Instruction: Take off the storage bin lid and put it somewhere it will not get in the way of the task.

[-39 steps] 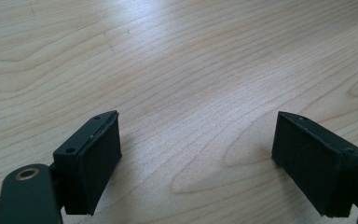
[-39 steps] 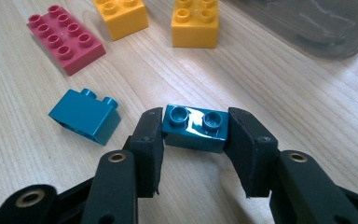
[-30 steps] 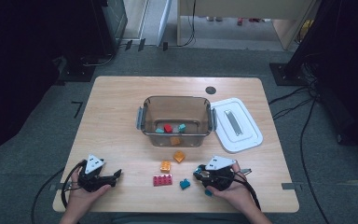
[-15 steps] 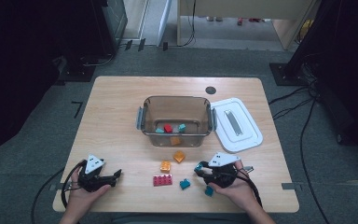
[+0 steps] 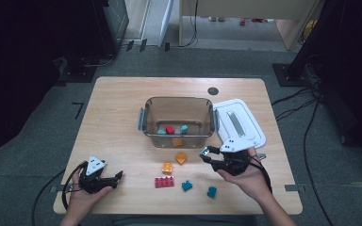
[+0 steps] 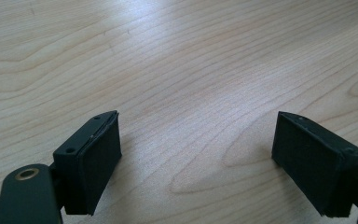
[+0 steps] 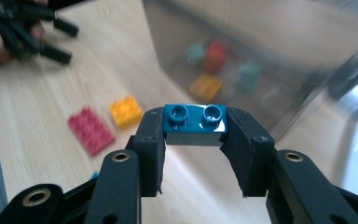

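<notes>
Wooden table (image 5: 122, 108), light grain, carries everything. Largest item on it: a clear brown bin (image 5: 178, 121), lid off, standing mid-table toward the far edge. It already holds a few small bricks: teal, red and another teal, with an orange one by its near wall. Judged to be the collecting point, which is why it stands open and central, within reach of both hands.

White lid (image 5: 239, 123) lies flat beside the bin's right end, toward the table's right edge. Likely parked there to keep the bin mouth free.

Right gripper (image 5: 206, 154) is lifted off the table in front of the bin's near right corner, pointing toward it. In the right gripper view its pads pinch a blue two-stud brick (image 7: 195, 123) by the two short ends, studs up, brick level. That grip leaves the underside free, so it should drop cleanly once over the bin. Judged step: carrying this brick to the bin; not yet over the rim.

Left gripper (image 5: 118, 175) rests near the table's near left corner, jaws spread wide with only bare wood between them. Looks idle, kept away from the working hand.

Loose bricks near the near edge, between the hands: red plate brick (image 5: 164, 181), orange brick (image 5: 168, 167), a second orange brick (image 5: 181, 157) closer to the bin, two teal bricks (image 5: 187, 186) and (image 5: 211, 191). Not yet collected.
</notes>
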Available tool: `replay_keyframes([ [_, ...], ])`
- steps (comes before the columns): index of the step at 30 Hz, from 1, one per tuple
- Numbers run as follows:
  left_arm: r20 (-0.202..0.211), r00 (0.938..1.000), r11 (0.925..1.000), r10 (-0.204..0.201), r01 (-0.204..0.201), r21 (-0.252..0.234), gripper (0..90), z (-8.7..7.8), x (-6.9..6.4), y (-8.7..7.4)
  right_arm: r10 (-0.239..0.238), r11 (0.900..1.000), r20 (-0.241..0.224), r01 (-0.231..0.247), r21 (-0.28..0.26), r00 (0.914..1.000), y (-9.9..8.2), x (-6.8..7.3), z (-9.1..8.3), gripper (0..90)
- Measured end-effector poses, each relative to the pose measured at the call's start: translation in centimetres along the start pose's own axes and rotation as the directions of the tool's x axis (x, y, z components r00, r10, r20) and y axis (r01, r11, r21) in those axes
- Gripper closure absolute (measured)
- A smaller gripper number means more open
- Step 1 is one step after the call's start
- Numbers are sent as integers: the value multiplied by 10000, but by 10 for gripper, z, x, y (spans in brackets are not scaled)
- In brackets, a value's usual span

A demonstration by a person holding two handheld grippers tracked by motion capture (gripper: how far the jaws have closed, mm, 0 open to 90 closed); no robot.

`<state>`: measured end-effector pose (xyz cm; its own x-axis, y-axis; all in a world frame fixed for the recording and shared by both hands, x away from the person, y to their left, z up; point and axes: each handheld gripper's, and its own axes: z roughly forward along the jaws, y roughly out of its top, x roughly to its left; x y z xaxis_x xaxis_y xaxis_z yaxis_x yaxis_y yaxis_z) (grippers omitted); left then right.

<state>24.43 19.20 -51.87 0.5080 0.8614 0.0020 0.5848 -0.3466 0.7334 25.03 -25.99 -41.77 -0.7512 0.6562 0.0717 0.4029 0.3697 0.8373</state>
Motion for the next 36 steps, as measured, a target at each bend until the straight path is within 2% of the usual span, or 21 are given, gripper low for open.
replay_keyframes([
  [8, 6, 10000, 10000, 0, 0, -1, 154, 0, 0, 0, -330, 9966, 291, 351, -740, 9990, 46, -12, -13, 599],
  [14, 5, 10000, 10000, -7, 7, -4, 155, 0, 0, 0, -262, 9955, 406, 298, -899, 9988, 70, -26, -8, 599],
  [24, -5, 10000, 10000, 12, -12, -7, 154, 0, 0, 0, -304, 9968, 442, 336, -732, 9986, 90, -38, 14, 598],
  [36, 3, 10000, 10000, 7, -7, 5, 155, 0, 0, 0, 135, 9996, 595, -119, -269, 9981, 98, -61, 48, 598],
])
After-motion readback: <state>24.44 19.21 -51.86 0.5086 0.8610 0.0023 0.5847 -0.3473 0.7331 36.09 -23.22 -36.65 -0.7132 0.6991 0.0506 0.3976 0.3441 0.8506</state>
